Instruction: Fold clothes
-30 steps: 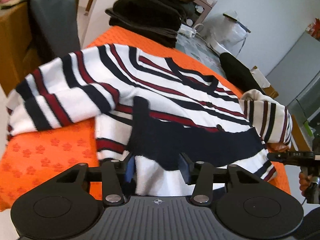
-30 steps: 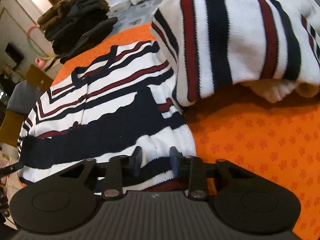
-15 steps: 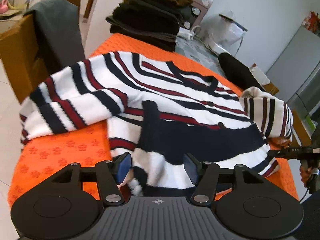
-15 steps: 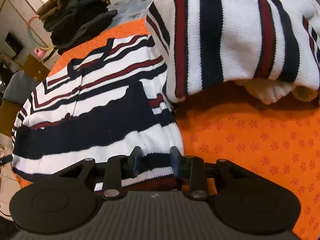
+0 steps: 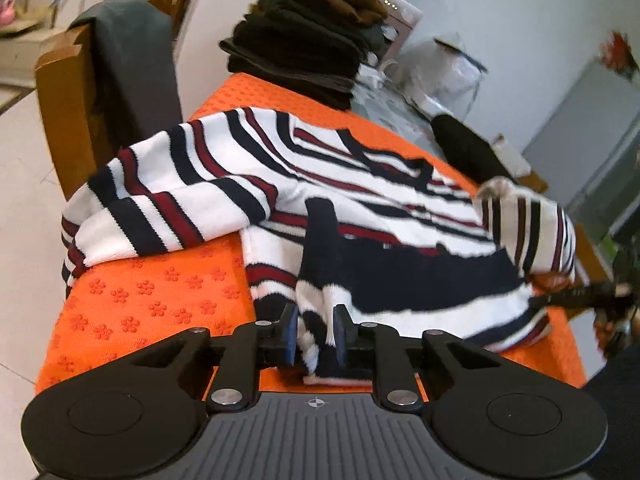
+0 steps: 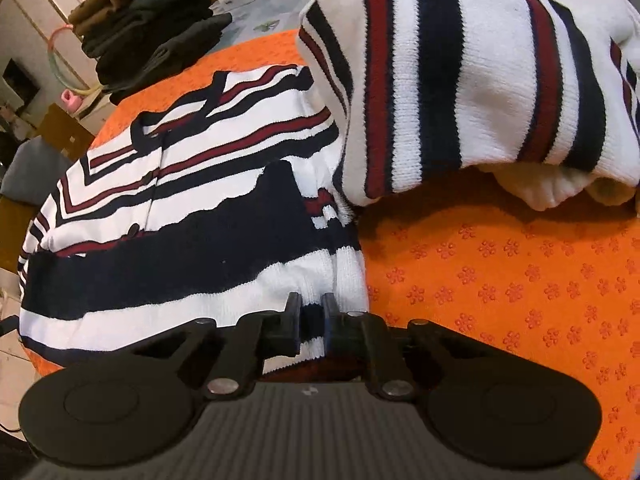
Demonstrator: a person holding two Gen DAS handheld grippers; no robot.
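Note:
A white sweater with navy and dark red stripes (image 5: 360, 200) lies spread face up on an orange cloth-covered table (image 5: 160, 300). My left gripper (image 5: 314, 338) is shut on the sweater's bottom hem at its left corner. My right gripper (image 6: 311, 320) is shut on the hem at the right corner of the sweater (image 6: 180, 208). One sleeve (image 5: 160, 208) lies folded out to the left. The other sleeve (image 6: 460, 72) is bunched up at the right.
A stack of folded dark clothes (image 5: 304, 40) sits at the table's far end, also in the right wrist view (image 6: 152, 28). A wooden chair with a grey garment (image 5: 128, 68) stands at the left. A black item (image 5: 464, 148) lies beyond the sweater.
Both grippers have closed on the sweater's bottom hem; the left was open wide half a second ago. Both have drawn back slightly toward the table's near edge.

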